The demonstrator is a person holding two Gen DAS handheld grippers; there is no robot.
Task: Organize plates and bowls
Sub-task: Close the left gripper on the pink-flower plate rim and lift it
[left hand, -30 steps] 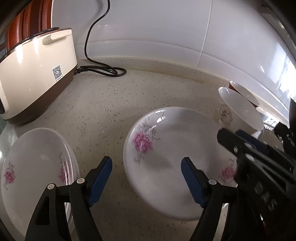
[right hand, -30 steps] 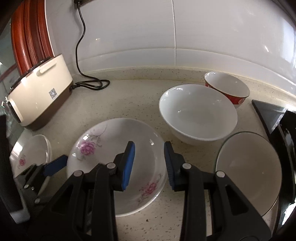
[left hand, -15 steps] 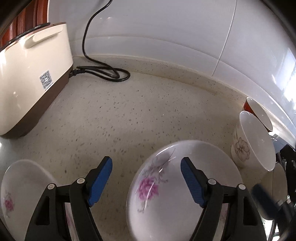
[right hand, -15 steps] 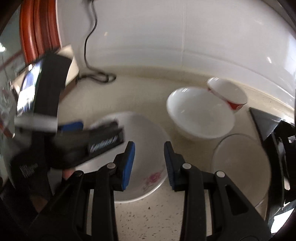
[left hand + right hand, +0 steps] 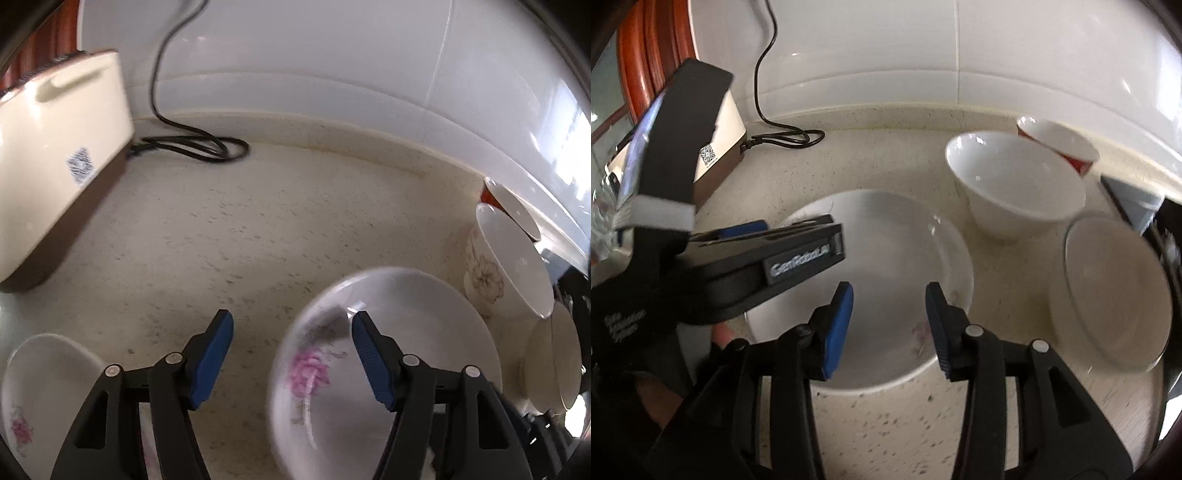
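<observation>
Both tools spread w/ ribbed blue pads, left tool (image 5: 291,354), right tool (image 5: 890,325), glossy round floral plate (image 5: 886,240)

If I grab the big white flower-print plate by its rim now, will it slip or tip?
Likely slippery: the big white flower-print plate shows glossy glazed highlights, so the right gripper may slide on the rim. It looks rigid ceramic, probably breakable if dropped. Held by one edge, such a wide shallow dish would probably droop; it lies flat on the speckled countertop.
</observation>
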